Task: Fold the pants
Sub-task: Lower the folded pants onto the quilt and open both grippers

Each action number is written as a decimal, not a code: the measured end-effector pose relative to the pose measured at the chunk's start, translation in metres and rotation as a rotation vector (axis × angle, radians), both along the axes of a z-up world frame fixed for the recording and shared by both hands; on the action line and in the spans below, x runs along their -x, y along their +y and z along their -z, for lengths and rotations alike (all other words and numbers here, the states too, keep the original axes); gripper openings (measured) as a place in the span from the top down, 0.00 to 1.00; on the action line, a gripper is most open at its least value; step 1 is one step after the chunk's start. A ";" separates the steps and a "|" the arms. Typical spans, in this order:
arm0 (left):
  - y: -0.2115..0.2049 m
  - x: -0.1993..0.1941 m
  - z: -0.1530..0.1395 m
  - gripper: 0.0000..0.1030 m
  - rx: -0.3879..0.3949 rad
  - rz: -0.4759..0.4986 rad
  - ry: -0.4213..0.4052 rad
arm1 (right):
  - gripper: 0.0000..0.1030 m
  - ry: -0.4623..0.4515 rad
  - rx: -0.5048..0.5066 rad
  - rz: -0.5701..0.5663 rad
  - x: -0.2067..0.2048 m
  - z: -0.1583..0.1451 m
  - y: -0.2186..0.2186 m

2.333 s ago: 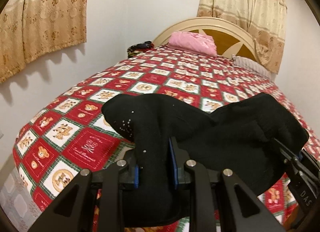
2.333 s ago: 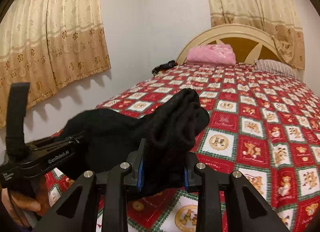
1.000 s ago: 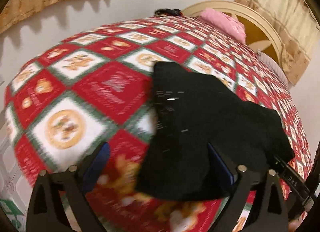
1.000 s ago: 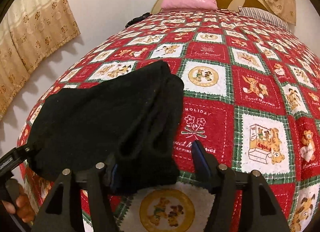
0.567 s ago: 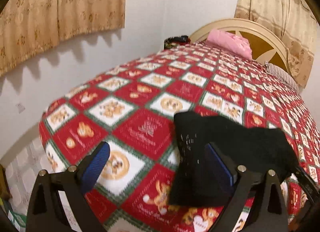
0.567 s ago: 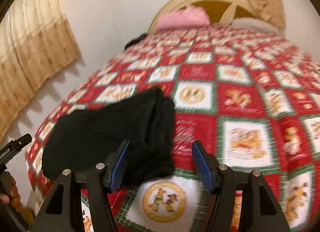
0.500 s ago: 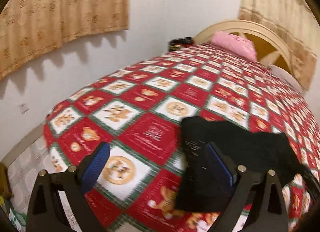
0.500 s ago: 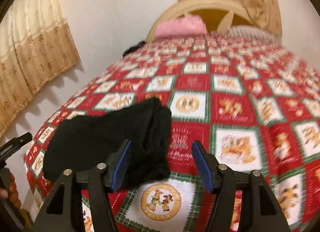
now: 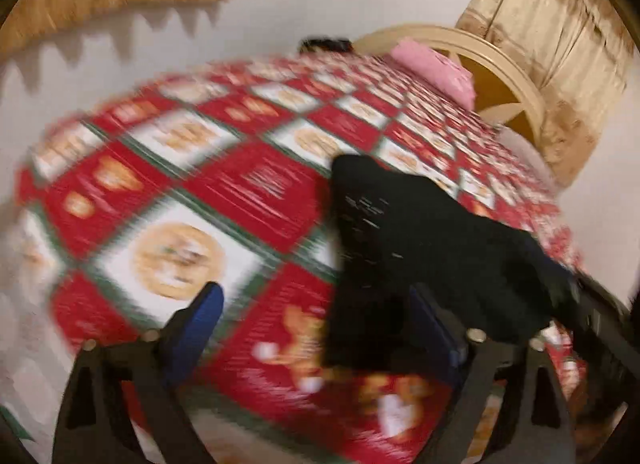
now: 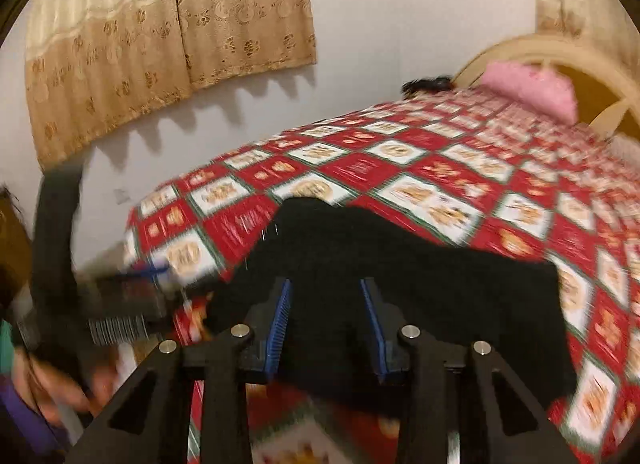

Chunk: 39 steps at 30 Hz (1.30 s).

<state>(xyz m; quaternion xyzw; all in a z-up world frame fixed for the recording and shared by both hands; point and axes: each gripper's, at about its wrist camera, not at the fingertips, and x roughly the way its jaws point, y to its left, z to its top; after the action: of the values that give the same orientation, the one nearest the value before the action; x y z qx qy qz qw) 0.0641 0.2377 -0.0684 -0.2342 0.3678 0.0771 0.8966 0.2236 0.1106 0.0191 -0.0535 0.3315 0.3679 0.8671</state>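
Observation:
The folded black pants [image 9: 420, 248] lie near the foot corner of the bed on the red patterned blanket [image 9: 248, 183]. My left gripper [image 9: 316, 328] is open and empty, with the pants just ahead of its right finger. In the right wrist view the pants [image 10: 384, 264] lie flat ahead of my right gripper [image 10: 328, 324], which is open and empty just in front of them. The left gripper [image 10: 132, 296] also shows blurred at the left of the right wrist view. Both views are motion-blurred.
A pink pillow [image 9: 436, 71] and a dark bundle [image 9: 324, 43] lie by the cream headboard [image 9: 500, 75]. White wall [image 10: 380, 23] and tan curtains [image 10: 168, 35] run along the bed's left side. The bed's foot edge is close below both grippers.
Both grippers let go of the pants, opened and pulled back; the pants now lie folded on the bed. Both views have since swung sideways, and the right gripper's jaws have narrowed somewhat.

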 end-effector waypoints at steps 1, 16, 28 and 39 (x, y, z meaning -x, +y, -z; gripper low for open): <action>-0.001 -0.007 0.005 0.22 0.069 0.028 -0.001 | 0.64 0.041 -0.025 -0.028 -0.015 -0.003 0.003; -0.014 -0.014 0.014 0.24 0.190 -0.001 -0.045 | 0.51 0.220 0.350 -0.271 -0.113 0.037 0.149; -0.068 -0.007 -0.002 0.61 -0.259 -0.235 0.029 | 0.82 0.295 -0.067 -0.235 -0.119 0.028 0.082; -0.020 0.022 -0.038 0.33 -0.280 -0.292 -0.091 | 0.80 0.206 -0.305 -0.043 -0.101 -0.019 -0.019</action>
<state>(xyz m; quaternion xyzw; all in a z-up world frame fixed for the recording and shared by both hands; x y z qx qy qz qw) 0.0417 0.2174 -0.0306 -0.1613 0.2747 0.2460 0.9154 0.3248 0.0916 0.0377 0.1094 0.3575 0.4360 0.8186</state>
